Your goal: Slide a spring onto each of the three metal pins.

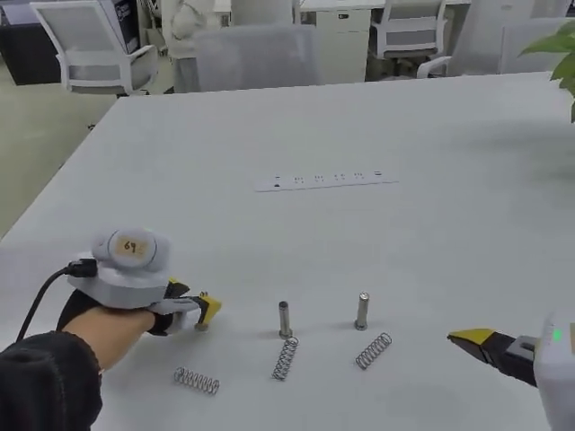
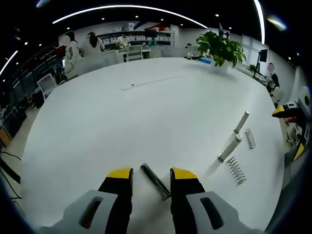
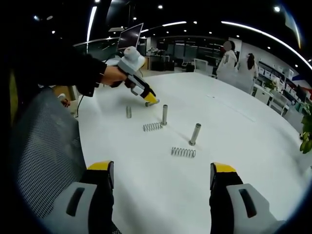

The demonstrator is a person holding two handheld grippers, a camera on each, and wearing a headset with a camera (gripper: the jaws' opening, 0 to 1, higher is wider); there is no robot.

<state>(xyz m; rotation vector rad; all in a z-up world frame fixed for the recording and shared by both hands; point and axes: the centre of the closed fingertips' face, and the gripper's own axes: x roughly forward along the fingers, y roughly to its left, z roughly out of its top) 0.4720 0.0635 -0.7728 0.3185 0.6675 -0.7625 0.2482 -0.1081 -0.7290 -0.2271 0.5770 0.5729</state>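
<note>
Head view: left tool bears a sticker reading "69".

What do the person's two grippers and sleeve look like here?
Both grippers have light grey bodies and black jaws tipped in yellow. The left gripper carries a round top with a yellowish label marked 69, and a black cable leaves its rear. The right gripper shows a small green light. The person wears a dark sleeve.
</note>
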